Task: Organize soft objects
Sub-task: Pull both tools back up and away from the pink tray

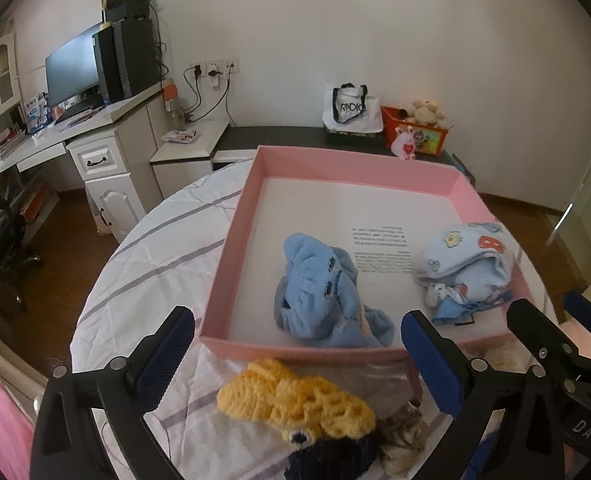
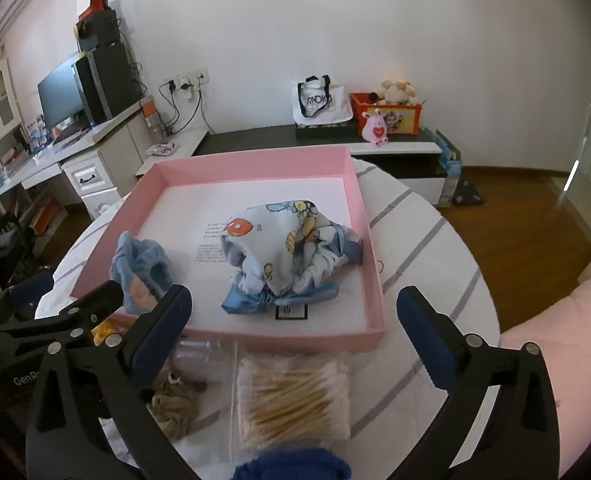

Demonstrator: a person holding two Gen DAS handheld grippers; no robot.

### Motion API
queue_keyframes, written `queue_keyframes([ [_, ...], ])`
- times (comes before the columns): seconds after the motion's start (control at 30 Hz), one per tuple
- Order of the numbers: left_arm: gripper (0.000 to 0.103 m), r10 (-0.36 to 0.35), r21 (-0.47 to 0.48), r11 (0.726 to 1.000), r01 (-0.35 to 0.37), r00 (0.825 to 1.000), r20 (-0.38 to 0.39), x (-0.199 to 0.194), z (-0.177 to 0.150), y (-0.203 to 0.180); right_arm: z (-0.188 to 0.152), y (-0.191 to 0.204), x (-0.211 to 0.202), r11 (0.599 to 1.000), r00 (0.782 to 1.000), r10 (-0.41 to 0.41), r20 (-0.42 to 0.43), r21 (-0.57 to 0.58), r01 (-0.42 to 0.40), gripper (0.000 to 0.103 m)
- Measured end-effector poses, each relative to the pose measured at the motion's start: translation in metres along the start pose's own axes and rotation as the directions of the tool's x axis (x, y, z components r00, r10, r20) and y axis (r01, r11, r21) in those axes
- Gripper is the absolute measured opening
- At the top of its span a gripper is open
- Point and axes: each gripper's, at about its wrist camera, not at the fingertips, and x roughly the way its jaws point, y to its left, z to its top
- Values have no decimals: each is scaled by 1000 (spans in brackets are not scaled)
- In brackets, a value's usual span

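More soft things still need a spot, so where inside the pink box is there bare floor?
Free: the pink box floor along its far wall, and its left strip beside the blue towel. Crowded: the near half, with the towel and printed cloth.

Round table [image 1: 143, 264], striped cloth: pink box [image 1: 231, 248], yellow knit [image 1: 295, 400], swab pack [image 2: 295, 400].

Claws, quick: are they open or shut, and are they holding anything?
Left claw: open, holding nothing.
Right claw: open, holding nothing.
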Motion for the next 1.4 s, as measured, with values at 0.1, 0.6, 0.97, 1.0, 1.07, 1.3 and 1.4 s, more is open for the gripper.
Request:
queue_keyframes([
  [0.1,102,-3,0,1000,3,1000,15,-21,-12,1,-4,2,-14,1000,1000,2,15,-9,-2,103],
  [0.6,103,-19,5,1000,18,994,107,-129,-72,11,-31,4,-91,1000,995,26,98,3,-26,103],
  [0.97,103,-5,-3,1000,6,975,223,-211,-110,9,-44,14,-147,999,979,29,203,-23,-25,103],
  [1.0,102,-3,-5,1000,4,972,234,-216,-111,8,-43,15,-151,999,976,26,215,-25,-21,103],
  [1.07,102,10,-7,1000,-8,963,270,-234,-116,6,-43,16,-162,999,969,21,246,-31,-13,103],
  [1.3,102,24,-15,1000,-20,932,361,-275,-129,0,-45,20,-198,999,941,34,337,-44,-21,103],
  [1.4,102,28,-19,1000,-22,916,401,-293,-137,-1,-45,22,-212,999,925,33,378,-53,-14,103],
])
